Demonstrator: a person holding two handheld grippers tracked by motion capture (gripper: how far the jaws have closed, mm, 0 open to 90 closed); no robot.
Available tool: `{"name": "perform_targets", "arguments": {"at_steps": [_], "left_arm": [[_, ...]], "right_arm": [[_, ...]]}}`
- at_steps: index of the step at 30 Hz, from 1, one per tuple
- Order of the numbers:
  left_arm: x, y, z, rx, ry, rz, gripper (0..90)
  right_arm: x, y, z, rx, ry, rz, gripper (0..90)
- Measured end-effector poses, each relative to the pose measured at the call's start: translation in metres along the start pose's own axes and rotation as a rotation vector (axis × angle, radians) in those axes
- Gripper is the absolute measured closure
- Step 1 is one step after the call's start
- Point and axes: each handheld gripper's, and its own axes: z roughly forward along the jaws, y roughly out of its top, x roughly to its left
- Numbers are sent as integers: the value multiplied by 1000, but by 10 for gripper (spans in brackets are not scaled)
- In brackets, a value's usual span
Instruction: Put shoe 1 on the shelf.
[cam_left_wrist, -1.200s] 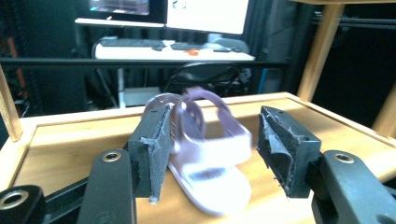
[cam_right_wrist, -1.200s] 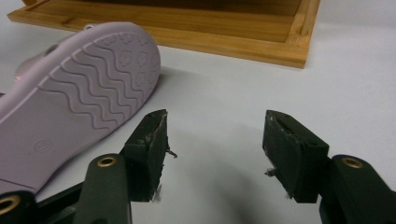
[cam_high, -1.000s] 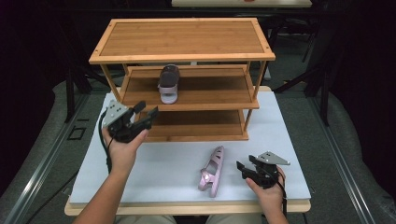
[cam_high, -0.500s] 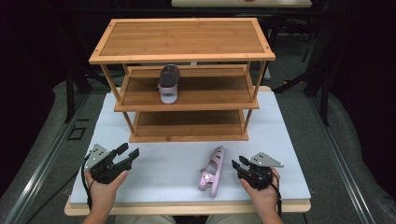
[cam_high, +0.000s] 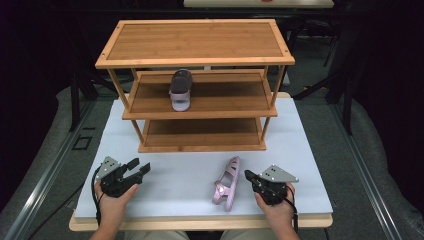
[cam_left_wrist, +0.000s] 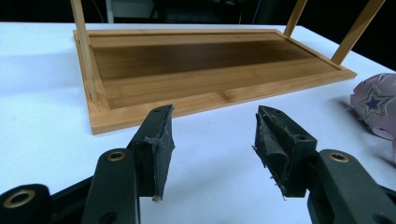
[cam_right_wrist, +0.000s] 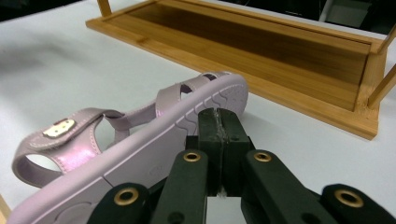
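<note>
Right tool, jaws just closed together with nothing between, beside pink strappy sandal lying on its side on white tabletop. Left tool wide apart, empty, facing three-tier bamboo shoe rack.

A lab-like recording space: white table, dark surround, floor rails

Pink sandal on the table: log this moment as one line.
pink sandal: on its side on white table | right claw: just closed, nothing between, beside sole | left claw: open | second sandal: middle shelf
</note>
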Motion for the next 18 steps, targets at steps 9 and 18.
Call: {"name": "perform_targets", "arguments": {"at_steps": [9,18], "left_arm": [[-2,-1,1,5,-2,13,467],[-1,-1,-1,-2,2,9,467]], "right_arm": [[15,9,6,-10,74,-10,892],[26,18,16,-8,32,-69,900]]}}
